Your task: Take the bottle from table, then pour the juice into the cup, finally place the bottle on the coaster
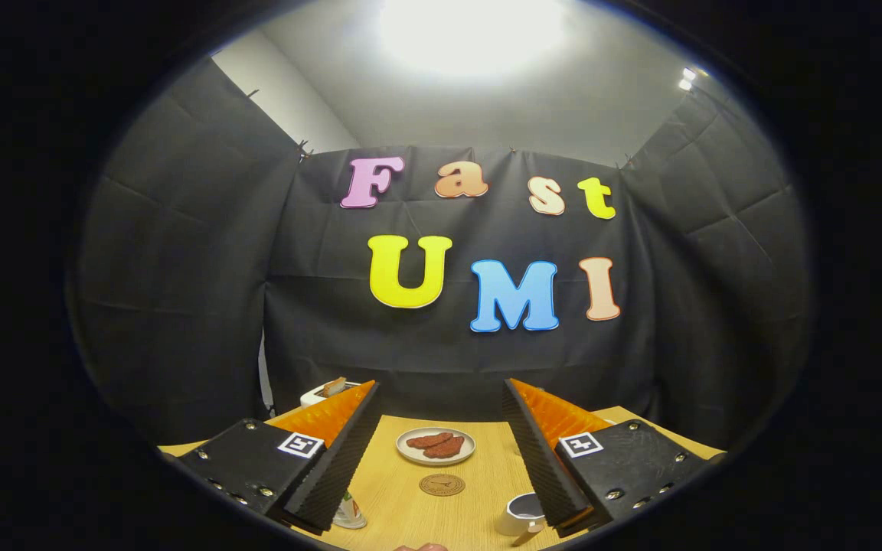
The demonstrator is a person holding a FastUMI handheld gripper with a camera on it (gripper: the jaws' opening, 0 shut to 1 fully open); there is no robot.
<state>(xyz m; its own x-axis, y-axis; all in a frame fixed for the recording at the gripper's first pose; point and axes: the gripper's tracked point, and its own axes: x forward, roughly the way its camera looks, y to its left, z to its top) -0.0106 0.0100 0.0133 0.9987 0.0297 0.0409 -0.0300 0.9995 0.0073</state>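
Gripper view: we hold the tool (441, 428) above the desk (410, 497), its two fingers spread wide and nothing between them.

Bottle (349, 514): we take the small object with a label, partly hidden under the left finger, to be the bottle. It stands on the desk close below that finger, nearer us than the fingertips. Its top is covered by the finger, so we cannot say for sure that it is upright; the visible base suggests its long axis runs vertical.

Cup (521, 514): white, on the desk just under the right finger, its open mouth facing up.

Coaster (442, 484): round and brown, flat on the desk, between the two fingers and ahead of bottle and cup.

Beyond the coaster sits a plate (436, 446) carrying reddish-brown slices. Behind the left fingertip is a white toaster (318, 394).

Judgement: no part of the task is done yet. The bottle lies low and left of the tool's centre line, so the coming move calls for a drop and a shift left, to bring both fingers either side of the bottle's body.
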